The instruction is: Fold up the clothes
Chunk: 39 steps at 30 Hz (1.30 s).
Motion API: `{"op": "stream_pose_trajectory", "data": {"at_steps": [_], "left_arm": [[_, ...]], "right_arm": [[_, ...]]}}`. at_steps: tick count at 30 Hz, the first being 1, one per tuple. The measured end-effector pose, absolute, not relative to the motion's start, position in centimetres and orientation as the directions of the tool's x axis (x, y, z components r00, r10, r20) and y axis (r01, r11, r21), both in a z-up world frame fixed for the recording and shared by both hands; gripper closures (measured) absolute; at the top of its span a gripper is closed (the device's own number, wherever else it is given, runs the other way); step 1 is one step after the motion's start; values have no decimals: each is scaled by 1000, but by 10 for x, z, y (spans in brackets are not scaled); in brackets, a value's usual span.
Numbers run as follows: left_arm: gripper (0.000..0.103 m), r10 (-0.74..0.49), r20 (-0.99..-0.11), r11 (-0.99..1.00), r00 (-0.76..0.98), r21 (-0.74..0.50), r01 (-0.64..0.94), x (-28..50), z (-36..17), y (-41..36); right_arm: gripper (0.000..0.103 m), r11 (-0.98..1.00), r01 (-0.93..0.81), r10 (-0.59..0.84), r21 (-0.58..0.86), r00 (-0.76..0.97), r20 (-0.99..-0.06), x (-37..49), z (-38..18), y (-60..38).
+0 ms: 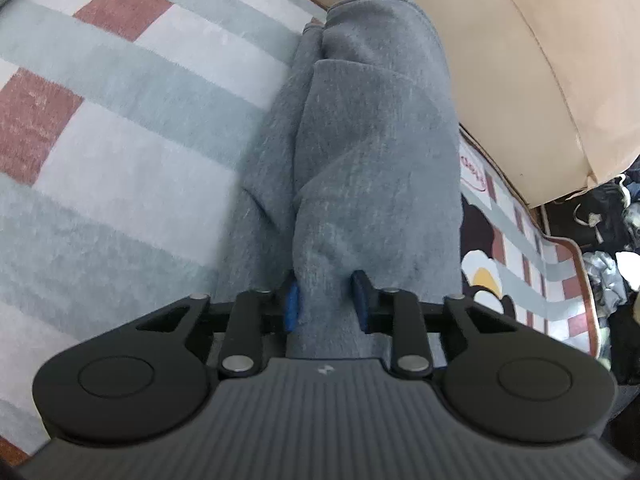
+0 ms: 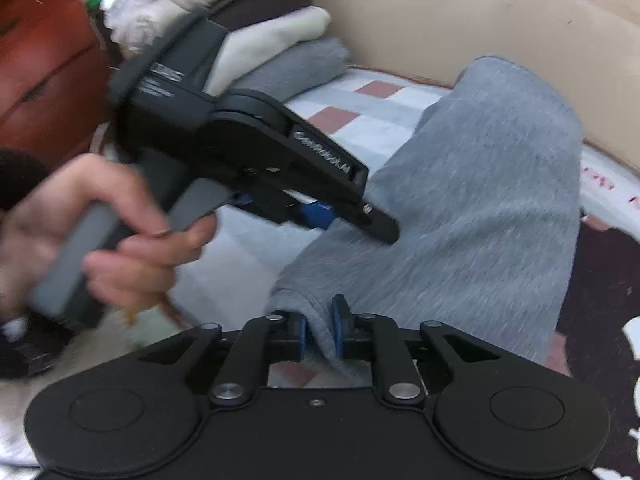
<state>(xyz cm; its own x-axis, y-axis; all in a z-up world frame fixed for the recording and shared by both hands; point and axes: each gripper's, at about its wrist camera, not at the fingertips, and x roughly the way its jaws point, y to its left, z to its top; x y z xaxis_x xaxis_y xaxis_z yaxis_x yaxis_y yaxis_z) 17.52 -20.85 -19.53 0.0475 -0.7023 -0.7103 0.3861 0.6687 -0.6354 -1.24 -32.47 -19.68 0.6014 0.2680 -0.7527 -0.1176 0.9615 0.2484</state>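
checked rug (image 1: pixel 120 128) by a beige wall; grey garment (image 1: pixel 372 152) lies lengthwise, part-folded; left gripper (image 1: pixel 326 300) and right gripper (image 2: pixel 320 330) each clamp an end fold; folded stack (image 2: pixel 256 44) behind; final folds remain

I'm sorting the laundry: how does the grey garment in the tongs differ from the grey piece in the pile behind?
The grey garment lies loosely bunched across the checked rug; the grey piece is folded flat. The garment lies alone on the rug, fabric between both the left tongs and right tongs; the piece sits at the bottom of a stack, untouched. The garment shows far more cloth. Both look like soft heathered grey fabric.
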Motion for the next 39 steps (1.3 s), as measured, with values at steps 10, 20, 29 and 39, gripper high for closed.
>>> {"op": "stream_pose_trajectory", "data": {"at_steps": [10,20,29,39], "left_arm": [[84,-717,-695,646,54,-632,428,166,-191,-205],[86,-776,-631,558,24,-667,495,163,-189,-213],[86,-773,-631,483,-69,-656,580,177,-200,-230],[84,-790,-606,477,-91,-701,530,177,-206,-225]], "right_arm": [[79,961,-276,184,12,609,-772,23,-81,-388],[72,810,-519,28,-273,500,-866,185,-114,-448],[34,862,-474,73,-178,464,-883,238,-150,-497],[94,967,-215,212,139,369,-905,274,-192,-512]]}}
